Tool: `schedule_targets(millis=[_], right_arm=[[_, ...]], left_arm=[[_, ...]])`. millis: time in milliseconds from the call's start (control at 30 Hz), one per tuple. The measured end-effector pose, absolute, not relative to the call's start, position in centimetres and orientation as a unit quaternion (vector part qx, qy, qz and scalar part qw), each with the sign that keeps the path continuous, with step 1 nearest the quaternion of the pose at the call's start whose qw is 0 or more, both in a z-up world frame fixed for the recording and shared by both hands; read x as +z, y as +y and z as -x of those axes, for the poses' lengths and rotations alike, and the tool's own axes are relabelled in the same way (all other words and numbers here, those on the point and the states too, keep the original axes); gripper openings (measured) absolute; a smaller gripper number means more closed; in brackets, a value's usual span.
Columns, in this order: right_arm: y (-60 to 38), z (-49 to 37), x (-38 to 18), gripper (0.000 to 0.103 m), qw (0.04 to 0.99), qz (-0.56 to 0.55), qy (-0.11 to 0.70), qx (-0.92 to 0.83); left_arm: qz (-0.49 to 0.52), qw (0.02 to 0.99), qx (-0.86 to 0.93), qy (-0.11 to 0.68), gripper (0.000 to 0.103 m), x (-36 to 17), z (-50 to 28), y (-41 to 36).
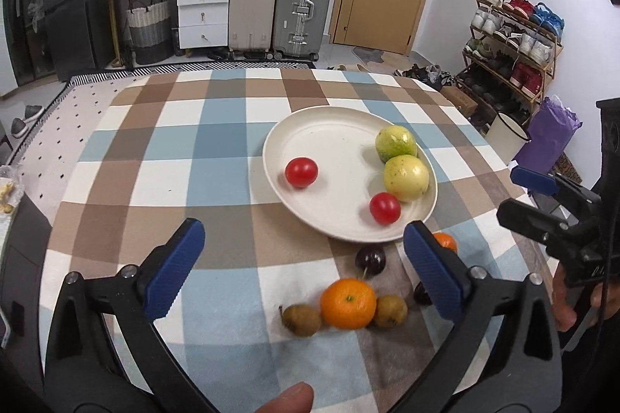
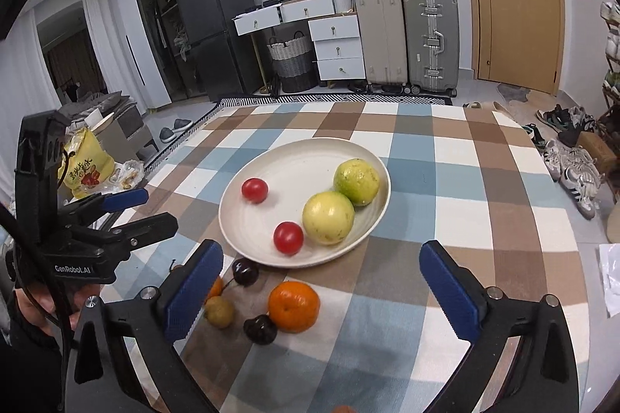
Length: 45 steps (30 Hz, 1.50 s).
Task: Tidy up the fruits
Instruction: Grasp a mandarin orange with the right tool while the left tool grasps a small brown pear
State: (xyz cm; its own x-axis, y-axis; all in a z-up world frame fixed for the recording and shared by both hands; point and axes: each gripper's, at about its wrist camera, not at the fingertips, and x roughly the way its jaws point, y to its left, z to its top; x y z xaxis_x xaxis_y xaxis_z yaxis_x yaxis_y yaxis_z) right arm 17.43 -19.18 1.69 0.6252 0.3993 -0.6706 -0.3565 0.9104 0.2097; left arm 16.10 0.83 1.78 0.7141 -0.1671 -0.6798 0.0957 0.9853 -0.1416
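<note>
Blue pads on my left claw point(image 1: 302, 269) and right claw point(image 2: 321, 289) gape wide, empty — loose fruit lies just below them, the plate point(image 2: 248, 188) beyond. Round tomatoes point(image 2: 288, 237) could roll off if I bump the rim.

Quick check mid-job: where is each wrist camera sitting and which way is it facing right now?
Left wrist: on the left gripper, angled down at the round cream plate on the checked tablecloth; its blue fingers stand open, a fingertip below, the right gripper at right.
Right wrist: on the right gripper, same downward look; open, left gripper at left.
Shared: plate, two red tomatoes, two green-yellow round fruits.
</note>
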Motion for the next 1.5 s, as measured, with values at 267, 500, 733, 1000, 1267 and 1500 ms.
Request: schedule_targets(millis=[267, 500, 733, 1000, 1267, 1500], right_arm=[[-19.6, -15.0, 2.1, 0.103, 0.903, -0.027, 0.381, 0.196], [-19.7, -14.1, 1.3, 0.103, 0.899, -0.028, 0.394, 0.192], [-19.7, -13.8, 0.0, 0.103, 0.891, -0.027, 0.410, 0.195], [-19.7, -14.4, -1.6, 0.103, 0.881, -0.033, 0.429, 0.198], [-19.3, -15.5, -3.0, 0.103, 0.870, -0.045, 0.448, 0.201], [-19.0, -16.1, -3.9, 0.102, 0.865, -0.048, 0.457, 0.202]], left_arm=[[0.022, 0.925, -0.060, 0.374, 0.102, 1.6, -12.9, 1.0], [0.009, 0.921, -0.063, 0.385, 0.102, 0.5, -11.9, 0.5], [0.000, 0.914, -0.061, 0.401, 0.102, -0.9, -11.9, 0.3], [0.008, 0.905, -0.050, 0.423, 0.102, -2.3, -12.8, 1.3], [0.018, 0.893, -0.053, 0.446, 0.097, -3.8, -13.7, 2.1], [0.010, 0.890, -0.043, 0.455, 0.092, -4.7, -14.2, 2.2]])
